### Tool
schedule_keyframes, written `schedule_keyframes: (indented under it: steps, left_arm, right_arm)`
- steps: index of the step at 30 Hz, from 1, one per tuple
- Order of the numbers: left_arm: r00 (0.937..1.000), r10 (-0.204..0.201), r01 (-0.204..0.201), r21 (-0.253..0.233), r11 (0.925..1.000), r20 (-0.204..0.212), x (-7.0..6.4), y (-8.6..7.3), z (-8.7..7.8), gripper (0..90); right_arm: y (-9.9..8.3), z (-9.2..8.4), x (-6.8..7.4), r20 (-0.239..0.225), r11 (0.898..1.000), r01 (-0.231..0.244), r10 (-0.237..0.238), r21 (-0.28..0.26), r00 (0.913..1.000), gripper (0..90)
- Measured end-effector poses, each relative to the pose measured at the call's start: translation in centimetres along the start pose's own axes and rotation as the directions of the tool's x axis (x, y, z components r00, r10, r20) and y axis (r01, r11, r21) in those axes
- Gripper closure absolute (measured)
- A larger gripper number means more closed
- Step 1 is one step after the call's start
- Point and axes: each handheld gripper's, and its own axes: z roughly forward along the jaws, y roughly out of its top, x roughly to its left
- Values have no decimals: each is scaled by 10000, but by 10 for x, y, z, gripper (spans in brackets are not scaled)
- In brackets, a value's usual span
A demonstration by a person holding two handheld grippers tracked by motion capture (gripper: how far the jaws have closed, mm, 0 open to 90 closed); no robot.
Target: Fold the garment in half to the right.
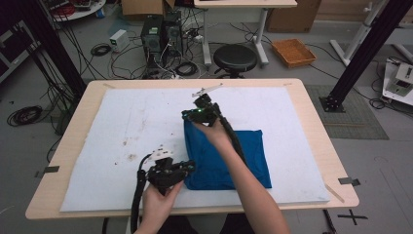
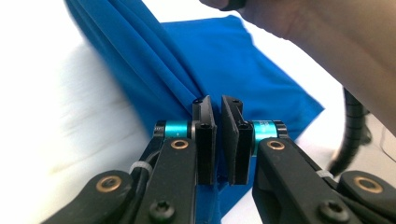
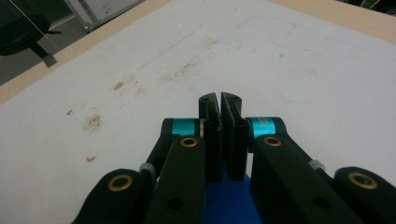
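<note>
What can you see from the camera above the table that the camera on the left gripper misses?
High view alone: the whole table, both grippers on the blue cloth's left edge, left gripper near, right gripper far, plus a stool and floor cables behind. Left gripper view alone: close up, cloth pinched in folds between its shut jaws. Both: cloth, white mat, the person's right forearm.

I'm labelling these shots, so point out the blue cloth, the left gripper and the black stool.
blue cloth [image 1: 248,151], high view, flat folded middle.
left gripper [image 2: 218,105], left gripper view, between its fingertips, on pinched cloth.
black stool [image 1: 235,57], high view, round seat.
</note>
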Motion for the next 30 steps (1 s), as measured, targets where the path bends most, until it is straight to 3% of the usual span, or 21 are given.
schedule_keyframes:
  steps: [4, 12, 18, 24, 25, 27, 28, 30]
  left_arm:
    - [9986, 202, -210, 168, 9996, 480, -19, 8, 28, 839]
    - [9894, -131, 40, 629, 9980, 1446, -50, 13, 86, 839]
    - [9837, -101, -82, 1012, 9948, 1793, -70, 14, 121, 839]
    - [9799, -61, -184, 1205, 9925, 1992, -82, 12, 146, 838]
    - [9753, -79, -184, 1170, 9930, 2207, -82, 11, 149, 828]
    - [9583, -274, -56, 1148, 9934, 2846, -82, 10, 155, 692]
    - [9517, -156, -189, 1092, 9938, 3065, -83, 10, 155, 643]
    - [9458, 97, -399, 864, 9955, 3247, -84, 9, 152, 565]
  right_arm:
    - [-11, -35, -21, 232, 9999, -50, 53, -144, 9997, 877]
    - [-45, -86, -66, 940, 9980, -624, 629, -76, 9936, 878]
    - [-72, -111, -92, 1541, 9935, -1142, 1128, 3, 9816, 878]
    - [-94, -124, -109, 2100, 9884, -1516, 1472, 50, 9666, 878]
    - [-98, -124, -111, 2268, 9880, -1542, 1484, 79, 9626, 877]
    - [-103, -126, -114, 2767, 9876, -1556, 1441, 199, 9501, 875]
    - [-105, -127, -116, 3059, 9864, -1608, 1431, 334, 9413, 862]
    - [-110, -131, -117, 3413, 9863, -1650, 1517, 100, 9276, 841]
